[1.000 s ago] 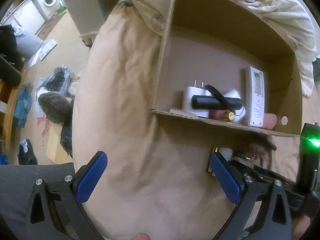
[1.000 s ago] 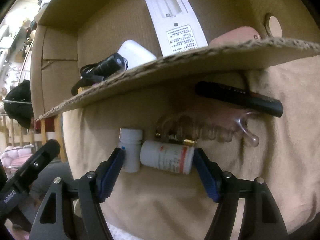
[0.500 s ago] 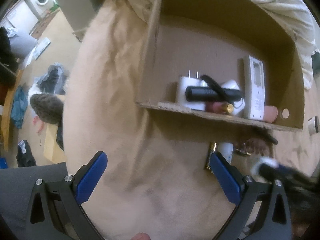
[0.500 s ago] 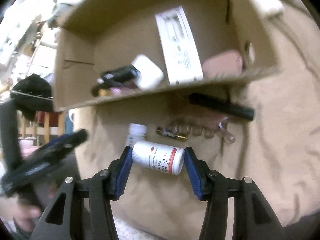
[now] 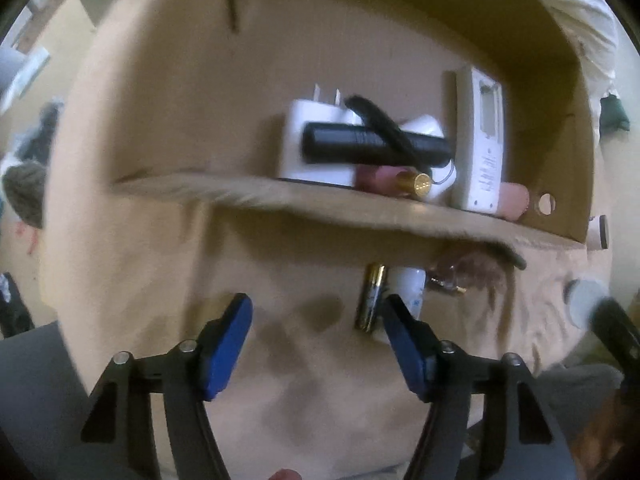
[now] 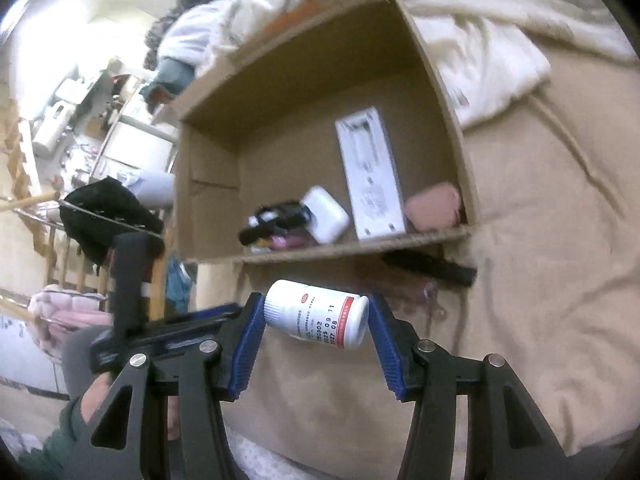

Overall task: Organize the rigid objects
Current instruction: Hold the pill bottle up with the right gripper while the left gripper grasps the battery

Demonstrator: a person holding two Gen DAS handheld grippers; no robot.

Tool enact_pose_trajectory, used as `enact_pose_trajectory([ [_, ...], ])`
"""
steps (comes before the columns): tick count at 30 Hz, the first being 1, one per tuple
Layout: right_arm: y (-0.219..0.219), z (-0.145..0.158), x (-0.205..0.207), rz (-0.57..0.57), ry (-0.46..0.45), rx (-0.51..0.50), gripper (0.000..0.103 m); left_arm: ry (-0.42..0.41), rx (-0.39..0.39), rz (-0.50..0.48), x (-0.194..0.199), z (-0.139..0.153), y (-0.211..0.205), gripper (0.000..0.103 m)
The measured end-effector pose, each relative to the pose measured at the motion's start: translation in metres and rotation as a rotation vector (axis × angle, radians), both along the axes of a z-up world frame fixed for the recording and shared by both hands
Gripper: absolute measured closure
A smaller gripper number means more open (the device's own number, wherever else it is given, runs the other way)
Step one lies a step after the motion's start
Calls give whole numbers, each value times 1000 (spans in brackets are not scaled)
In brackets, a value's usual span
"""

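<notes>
My right gripper point(image 6: 316, 316) is shut on a white pill bottle point(image 6: 316, 316) with a red label band, held sideways above the beige bedding in front of the cardboard box point(image 6: 448, 92). The box holds a white remote point(image 6: 370, 176), a black flashlight point(image 5: 376, 144), a white charger point(image 5: 316, 148), a pink lipstick point(image 5: 396, 178) and a pink case point(image 6: 434, 206). My left gripper point(image 5: 318, 324) is open and empty over the bedding, just short of a battery point(image 5: 372, 296) and a small white bottle point(image 5: 406, 288) lying before the box.
A black pen point(image 6: 430, 266) and a clear hair clip point(image 5: 460, 276) lie at the box's front wall. A crumpled white duvet point(image 6: 488, 64) lies behind the box. The bed's left edge drops to a cluttered floor point(image 5: 24, 184). The left gripper's handle point(image 6: 132, 280) shows in the right wrist view.
My right gripper closed on the pill bottle and lifted it up and back from the bedding. My left gripper moved forward and right, toward the battery and small white bottle.
</notes>
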State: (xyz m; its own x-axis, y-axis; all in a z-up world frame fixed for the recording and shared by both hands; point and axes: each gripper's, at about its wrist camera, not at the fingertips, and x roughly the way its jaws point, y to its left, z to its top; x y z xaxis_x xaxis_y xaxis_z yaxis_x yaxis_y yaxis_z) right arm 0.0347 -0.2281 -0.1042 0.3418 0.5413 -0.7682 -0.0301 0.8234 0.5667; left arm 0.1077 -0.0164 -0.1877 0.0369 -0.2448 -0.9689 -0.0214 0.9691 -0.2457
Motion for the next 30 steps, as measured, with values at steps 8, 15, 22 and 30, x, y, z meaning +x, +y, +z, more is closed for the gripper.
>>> enact_pose_trajectory([
  [8, -1, -1, -1, 6, 1, -20, 48, -5, 114, -92, 8, -18, -26, 39],
  [15, 9, -2, 6, 24, -7, -67, 48, -88, 260, -200, 5, -18, -53, 66],
  [22, 10, -6, 9, 30, -2, -106, 48, -84, 268, -177, -4, -10, -49, 93],
  [30, 4, -7, 10, 18, 1, -118, 48, -101, 302, -111, -1, -2, -20, 94],
])
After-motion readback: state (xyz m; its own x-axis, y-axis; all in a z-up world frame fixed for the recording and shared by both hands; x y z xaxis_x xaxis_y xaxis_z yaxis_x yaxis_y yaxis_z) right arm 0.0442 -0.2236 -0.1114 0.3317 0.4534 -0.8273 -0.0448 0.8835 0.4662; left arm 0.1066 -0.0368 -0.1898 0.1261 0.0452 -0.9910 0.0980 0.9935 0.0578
